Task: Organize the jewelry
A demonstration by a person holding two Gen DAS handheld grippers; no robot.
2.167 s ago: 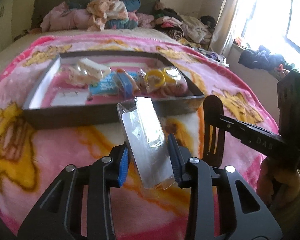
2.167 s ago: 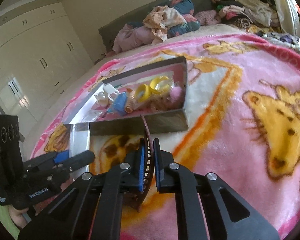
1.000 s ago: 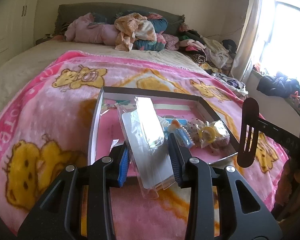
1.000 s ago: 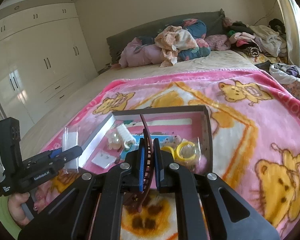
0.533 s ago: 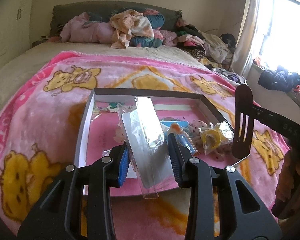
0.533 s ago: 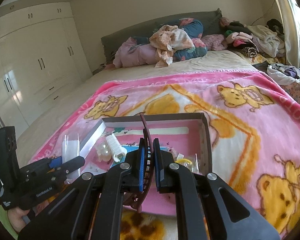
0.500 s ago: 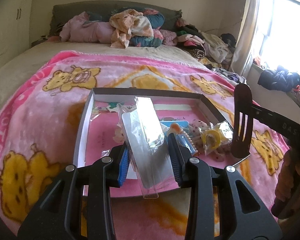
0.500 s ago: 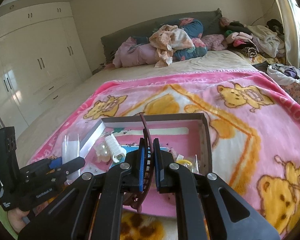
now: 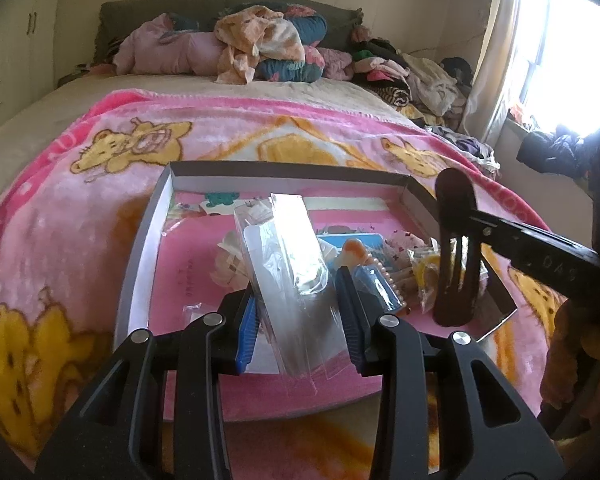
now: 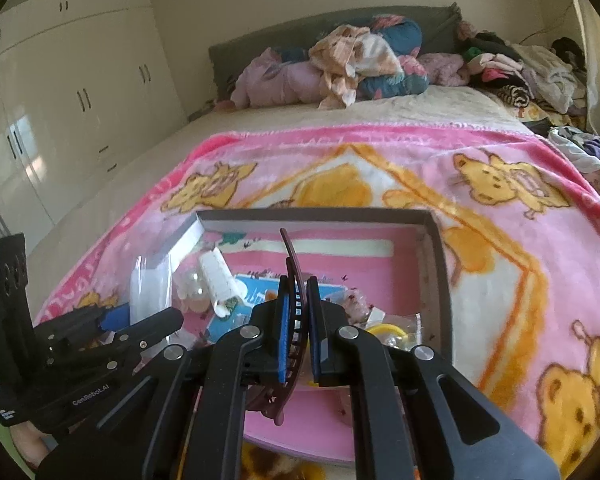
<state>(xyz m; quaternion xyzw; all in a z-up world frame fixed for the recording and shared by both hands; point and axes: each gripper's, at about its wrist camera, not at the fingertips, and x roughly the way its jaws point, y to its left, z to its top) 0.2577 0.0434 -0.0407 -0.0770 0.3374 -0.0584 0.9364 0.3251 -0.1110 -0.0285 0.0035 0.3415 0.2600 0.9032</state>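
A shallow grey box (image 9: pixel 148 240) with a pink floor lies on the bed blanket and holds several jewelry items: yellow bangles in a bag (image 9: pixel 422 272), a blue card (image 10: pixel 256 300) and a white clip (image 10: pixel 218 280). My left gripper (image 9: pixel 300 312) is shut on a clear plastic packet (image 9: pixel 288 264) and holds it over the box's near half. My right gripper (image 10: pixel 296 320) is shut on a dark brown hair clip (image 10: pixel 292 276), held over the box's right part; the clip also shows in the left wrist view (image 9: pixel 456 248).
A pink teddy-bear blanket (image 10: pixel 520 264) covers the bed. Piled clothes (image 9: pixel 260 44) lie at the headboard and more (image 9: pixel 420 76) by the window side. White wardrobes (image 10: pixel 60 100) stand on the left. The box's far wall (image 10: pixel 312 216) is upright.
Both grippers have moved forward from the blanket in front of the box to over the box, each still holding its item.
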